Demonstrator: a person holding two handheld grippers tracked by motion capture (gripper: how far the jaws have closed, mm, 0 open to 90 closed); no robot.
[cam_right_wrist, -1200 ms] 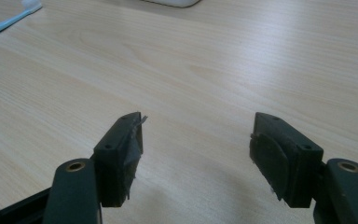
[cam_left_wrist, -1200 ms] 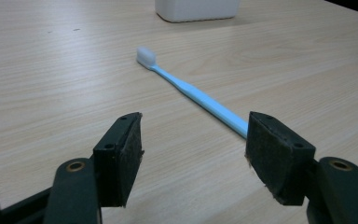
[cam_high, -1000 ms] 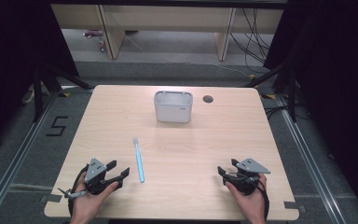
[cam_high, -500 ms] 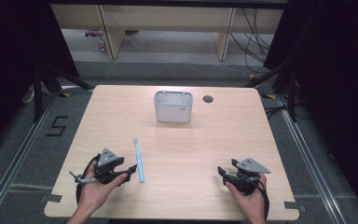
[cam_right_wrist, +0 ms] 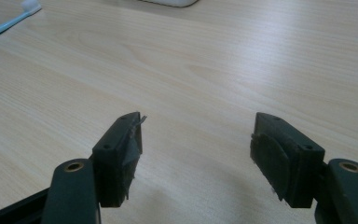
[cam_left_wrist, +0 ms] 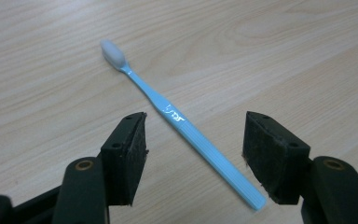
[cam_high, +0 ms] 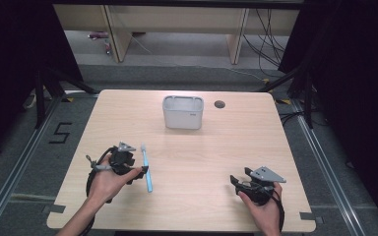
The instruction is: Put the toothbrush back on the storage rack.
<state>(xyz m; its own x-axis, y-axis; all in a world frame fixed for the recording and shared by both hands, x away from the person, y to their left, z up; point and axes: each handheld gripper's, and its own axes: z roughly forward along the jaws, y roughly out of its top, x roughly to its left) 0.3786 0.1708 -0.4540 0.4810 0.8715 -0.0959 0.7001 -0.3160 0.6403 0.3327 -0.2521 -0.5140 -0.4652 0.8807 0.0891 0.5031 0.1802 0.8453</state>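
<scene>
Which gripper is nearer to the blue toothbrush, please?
Left. The left gripper straddles the toothbrush handle, open; the right gripper sits far across the table.

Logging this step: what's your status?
Left claw open, straddling toothbrush handle, no grip. Right claw open, idle. Nothing blocking.

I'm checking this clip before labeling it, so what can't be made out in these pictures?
- Inside of the grey bin: high view, its walls hide the bottom.
- Print on the toothbrush handle: left gripper view, too small and glary to read.
- Toothbrush handle: right gripper view, cut off by the left edge.
- Bin: right gripper view, cut off by the top edge.
</scene>
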